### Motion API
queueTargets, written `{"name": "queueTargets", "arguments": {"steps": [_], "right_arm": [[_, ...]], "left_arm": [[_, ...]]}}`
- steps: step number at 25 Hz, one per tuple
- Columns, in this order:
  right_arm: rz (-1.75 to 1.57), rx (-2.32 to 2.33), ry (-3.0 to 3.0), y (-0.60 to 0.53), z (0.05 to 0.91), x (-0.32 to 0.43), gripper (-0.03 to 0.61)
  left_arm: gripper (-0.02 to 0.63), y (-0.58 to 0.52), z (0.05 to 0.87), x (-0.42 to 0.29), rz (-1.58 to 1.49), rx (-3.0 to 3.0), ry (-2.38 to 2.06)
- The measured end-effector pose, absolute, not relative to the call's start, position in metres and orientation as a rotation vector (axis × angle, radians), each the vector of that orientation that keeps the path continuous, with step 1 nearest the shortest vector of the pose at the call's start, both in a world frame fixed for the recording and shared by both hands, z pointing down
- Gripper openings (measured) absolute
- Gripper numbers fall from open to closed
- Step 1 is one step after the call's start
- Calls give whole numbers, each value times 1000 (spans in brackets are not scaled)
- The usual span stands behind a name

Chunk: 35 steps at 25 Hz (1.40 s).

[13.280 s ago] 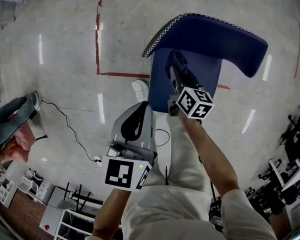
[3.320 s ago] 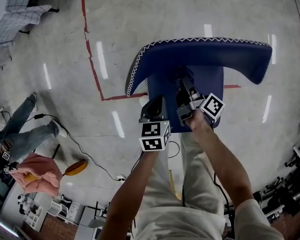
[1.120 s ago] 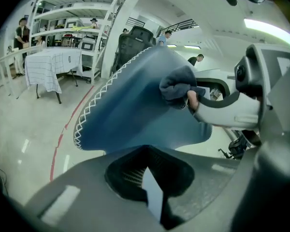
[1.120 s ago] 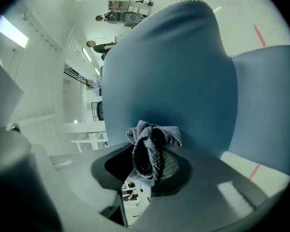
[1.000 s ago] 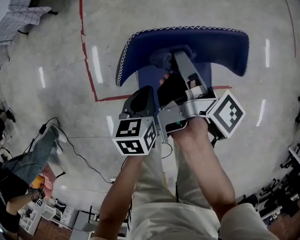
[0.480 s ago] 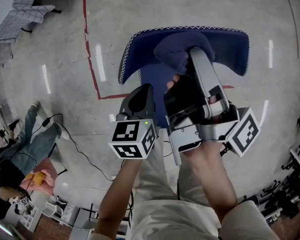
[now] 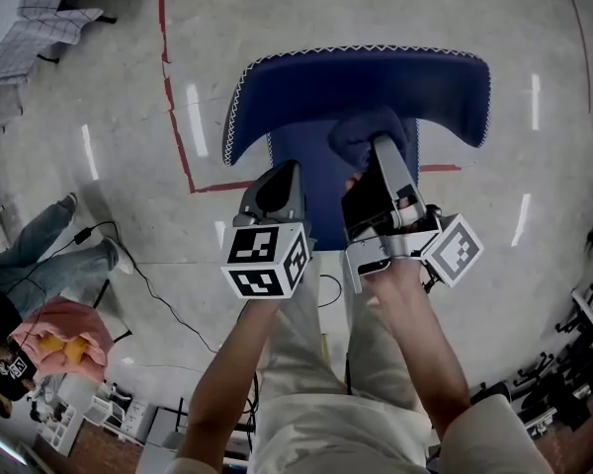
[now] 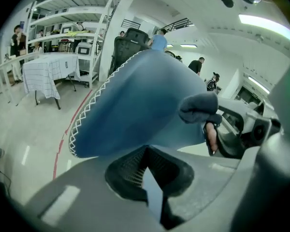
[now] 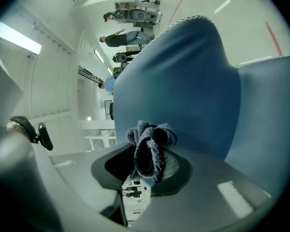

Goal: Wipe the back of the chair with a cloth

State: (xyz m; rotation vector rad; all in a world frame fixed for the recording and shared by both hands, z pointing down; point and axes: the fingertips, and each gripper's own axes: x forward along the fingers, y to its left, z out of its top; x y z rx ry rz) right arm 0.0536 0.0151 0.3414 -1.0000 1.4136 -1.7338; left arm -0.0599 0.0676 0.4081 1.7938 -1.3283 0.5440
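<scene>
At the chair back (image 7: 356,87), right gripper (image 7: 382,152) clamps the cloth (image 7: 356,136), bunched end forward; left gripper (image 7: 276,186) closed.

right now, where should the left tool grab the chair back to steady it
Probably the chair back's stitched left edge, coming from the left with the left tool: that rim is thin, near, and clear of the cloth in the right tool.
</scene>
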Motion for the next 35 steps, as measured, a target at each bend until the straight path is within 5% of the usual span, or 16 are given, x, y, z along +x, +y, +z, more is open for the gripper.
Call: {"name": "queueTargets", "arguments": {"steps": [35], "right_arm": [[-2037, -1403, 1251, 57, 632, 73, 107]], "left_arm": [[0, 103, 551, -27, 695, 1758, -1196]]}}
